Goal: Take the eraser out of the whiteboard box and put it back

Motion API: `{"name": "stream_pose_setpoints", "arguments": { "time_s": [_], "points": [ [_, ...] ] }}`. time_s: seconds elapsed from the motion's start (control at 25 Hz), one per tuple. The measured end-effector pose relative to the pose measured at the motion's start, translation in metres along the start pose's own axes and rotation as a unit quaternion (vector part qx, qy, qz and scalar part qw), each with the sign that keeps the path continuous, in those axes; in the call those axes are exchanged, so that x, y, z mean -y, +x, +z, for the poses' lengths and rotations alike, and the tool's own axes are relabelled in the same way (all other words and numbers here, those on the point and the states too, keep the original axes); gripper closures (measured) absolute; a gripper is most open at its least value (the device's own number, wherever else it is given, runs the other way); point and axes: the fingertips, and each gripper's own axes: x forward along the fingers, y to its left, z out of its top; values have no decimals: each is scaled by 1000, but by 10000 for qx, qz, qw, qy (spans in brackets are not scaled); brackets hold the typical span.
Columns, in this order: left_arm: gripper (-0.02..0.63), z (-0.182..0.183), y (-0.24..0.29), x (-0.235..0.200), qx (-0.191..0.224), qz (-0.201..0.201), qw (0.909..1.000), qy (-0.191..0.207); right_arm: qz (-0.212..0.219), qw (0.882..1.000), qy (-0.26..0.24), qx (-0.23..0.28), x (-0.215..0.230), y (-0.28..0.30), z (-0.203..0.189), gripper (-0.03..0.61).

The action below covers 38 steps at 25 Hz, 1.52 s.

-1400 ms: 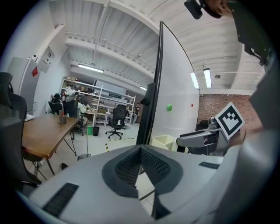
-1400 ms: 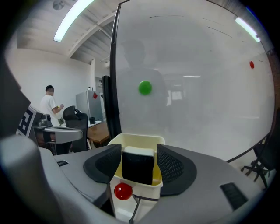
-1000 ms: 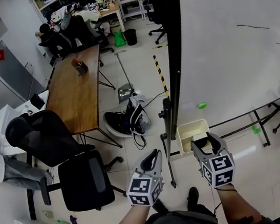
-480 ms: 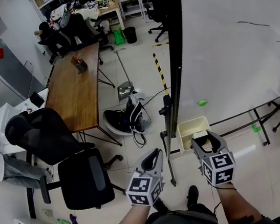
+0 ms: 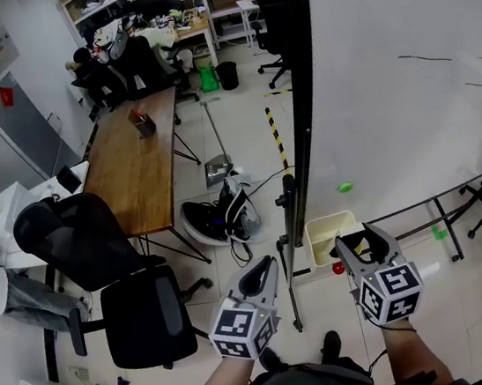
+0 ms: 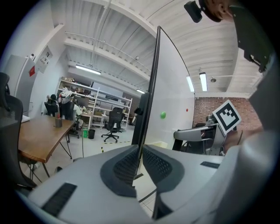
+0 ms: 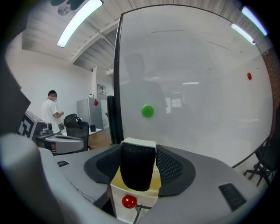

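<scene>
The black eraser [image 7: 138, 168] with its white back stands upright between the pads of my right gripper [image 7: 138, 151], which is shut on it. Just below it is the cream whiteboard box [image 7: 146, 203], with a red magnet [image 7: 128, 201] on its front. In the head view this gripper [image 5: 357, 237] hangs in front of the box [image 5: 318, 231], at the foot of the whiteboard [image 5: 385, 78]. My left gripper [image 5: 266, 273] hovers to its left, shut, with nothing between its pads [image 6: 131, 164].
A green magnet [image 5: 344, 187] sticks to the board above the box. The board's black post and foot [image 5: 286, 225] stand between my grippers. Left of them are a bag [image 5: 217, 213], office chairs [image 5: 143, 316] and a wooden table [image 5: 134, 158].
Both grippers have risen a little. The right one has come up and back from the box with the eraser, and the red magnet on the box's front now shows.
</scene>
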Motion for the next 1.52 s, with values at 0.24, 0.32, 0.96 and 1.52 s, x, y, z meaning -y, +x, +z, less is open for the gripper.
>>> {"name": "stream_pose_setpoints", "arguments": {
  "time_s": [0.24,0.32,0.96,1.52],
  "points": [
    [571,50,-20,13,500,-44,9984,242,203,9978,-111,614,-14,-35,68,313],
    [578,68,-28,17,677,-24,9973,288,278,9964,-127,793,-18,-46,89,313],
    [591,137,-69,42,1273,39,9898,636,539,9897,-296,1292,-35,-88,144,314],
    [592,133,-66,49,1161,-72,9910,666,583,9893,-301,1306,-35,-90,145,314]
  ]
}}
